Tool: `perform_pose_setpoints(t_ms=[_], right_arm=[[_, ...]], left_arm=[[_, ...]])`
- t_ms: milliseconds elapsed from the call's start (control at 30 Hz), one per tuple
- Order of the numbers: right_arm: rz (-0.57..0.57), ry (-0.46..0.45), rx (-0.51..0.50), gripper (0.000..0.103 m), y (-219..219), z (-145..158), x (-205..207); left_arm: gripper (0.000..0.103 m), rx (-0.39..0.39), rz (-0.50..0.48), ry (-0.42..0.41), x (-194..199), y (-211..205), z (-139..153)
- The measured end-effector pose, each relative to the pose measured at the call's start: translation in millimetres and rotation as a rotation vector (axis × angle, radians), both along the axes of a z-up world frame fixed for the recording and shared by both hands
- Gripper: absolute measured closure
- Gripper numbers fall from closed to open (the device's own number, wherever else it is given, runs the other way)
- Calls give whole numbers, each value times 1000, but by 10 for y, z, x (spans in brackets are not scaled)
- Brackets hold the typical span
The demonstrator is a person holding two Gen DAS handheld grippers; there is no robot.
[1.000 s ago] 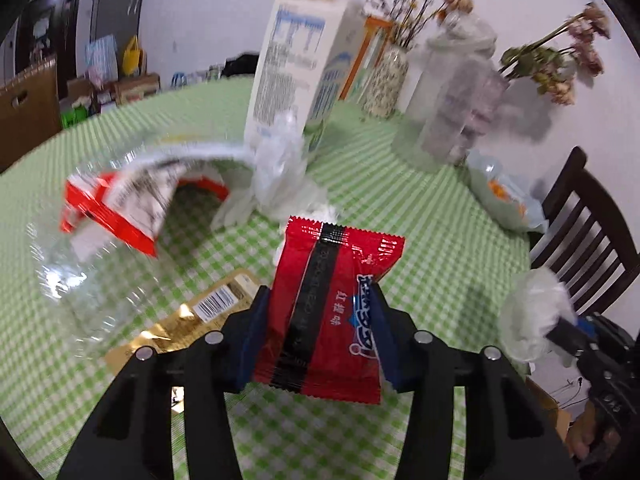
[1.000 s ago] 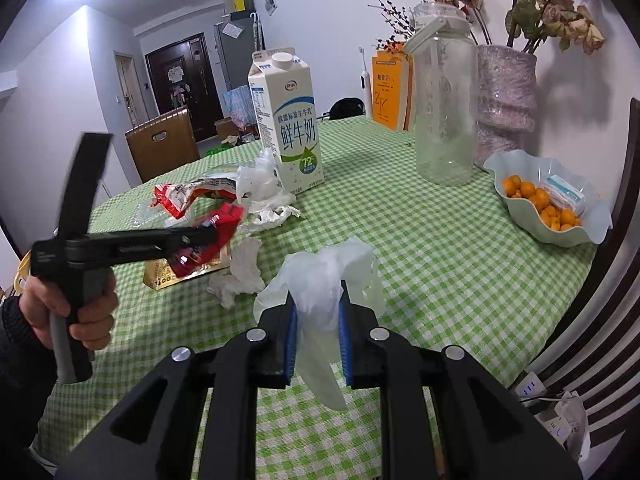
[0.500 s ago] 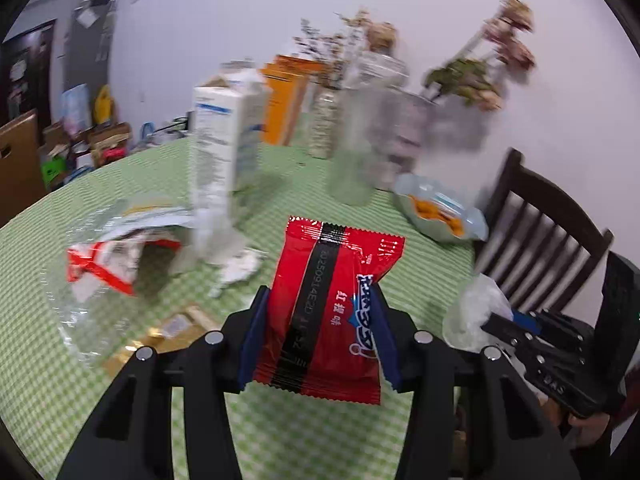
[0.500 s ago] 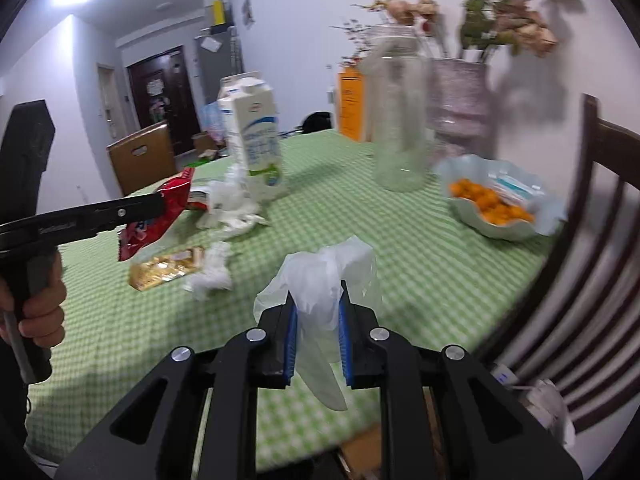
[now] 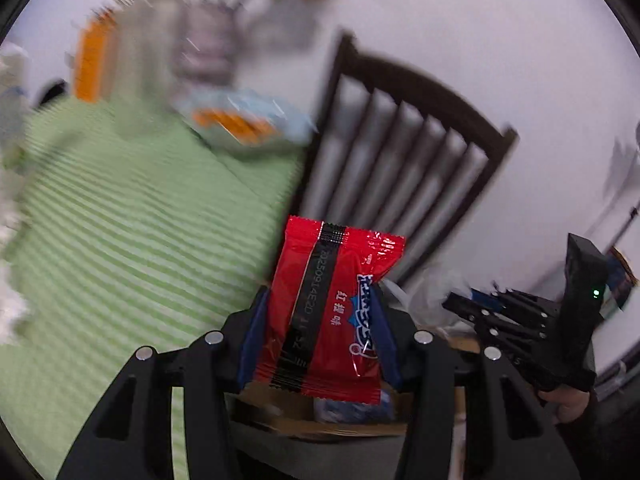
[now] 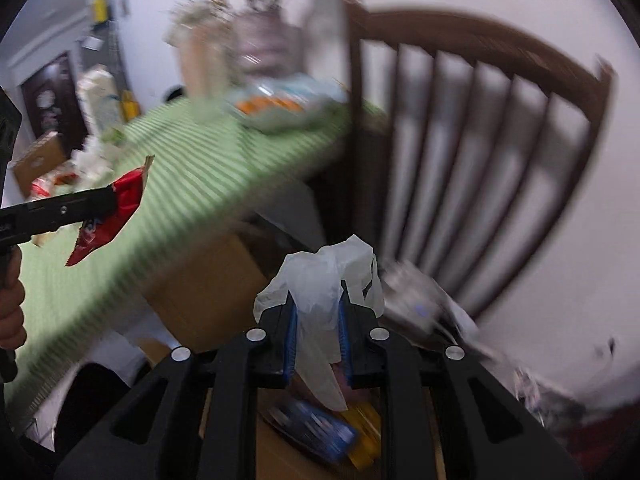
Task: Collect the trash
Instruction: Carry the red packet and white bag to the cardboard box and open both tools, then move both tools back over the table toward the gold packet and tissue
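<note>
While both views are smeared with blur, the held things stay sharp: the left gripper [image 5: 318, 328] is clamped on a glossy red snack packet with a black centre stripe [image 5: 328, 308], its blue pads pressing the packet's two long sides. That packet stands upright between the fingers, long axis running along them, crimped top edge pointing away from the camera toward the dark wooden slat-back chair [image 5: 404, 152]. From the right wrist view the same packet [image 6: 110, 210] hangs tilted over the edge of the green checked tablecloth [image 6: 168, 184]. The right gripper [image 6: 318, 344] is closed on a crumpled translucent white plastic bag [image 6: 324, 280], which bunches above the pads and trails a thin tail down between them. Below it lies an open brown cardboard box [image 6: 208, 288] holding blurred blue and yellow wrappers [image 6: 320, 432]. A pale bowl of orange fruit [image 5: 244, 124] sits near the table edge.
</note>
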State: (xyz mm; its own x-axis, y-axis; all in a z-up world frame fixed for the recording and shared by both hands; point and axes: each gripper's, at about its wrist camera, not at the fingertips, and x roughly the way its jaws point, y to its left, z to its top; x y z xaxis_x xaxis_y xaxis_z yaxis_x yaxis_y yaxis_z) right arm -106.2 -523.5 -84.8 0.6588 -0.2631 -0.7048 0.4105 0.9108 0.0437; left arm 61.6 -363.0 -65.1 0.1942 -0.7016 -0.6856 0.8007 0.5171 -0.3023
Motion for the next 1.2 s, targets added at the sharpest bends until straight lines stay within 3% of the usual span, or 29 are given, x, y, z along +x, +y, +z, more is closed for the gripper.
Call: perform_pose_setpoints(t_ms=[133,333,600,667,700,733,1100,1200], right_arm=[[-93,84,61,86,-274,-318,-389],[-110,205,117,86,-414,-719,-521],[5,418,183,84,-282,-1199,-419],[4,419,183,69,-283,-1220,-439],[-3,413,179,53,-295,-1213,-449],[-16,408,167,47,-309,-1193,-461],[-49,306,142,47,-421,-867,-346],[-29,273,110,47,-389,-738,-210]], left_arm=[[57,117,-62,69,-169,-414,-474],[57,252,-46,190,-96,-660,-1024],[51,299,15,197,10,-808,-1269],[43,290,63,210,66,-820,-1318],[36,281,77,218,100,-809,-1321],[34,278,87,220,131,-795,-1316],[33,213,60,141,101,-702,-949],[29,154,74,68,21,-540,-670]])
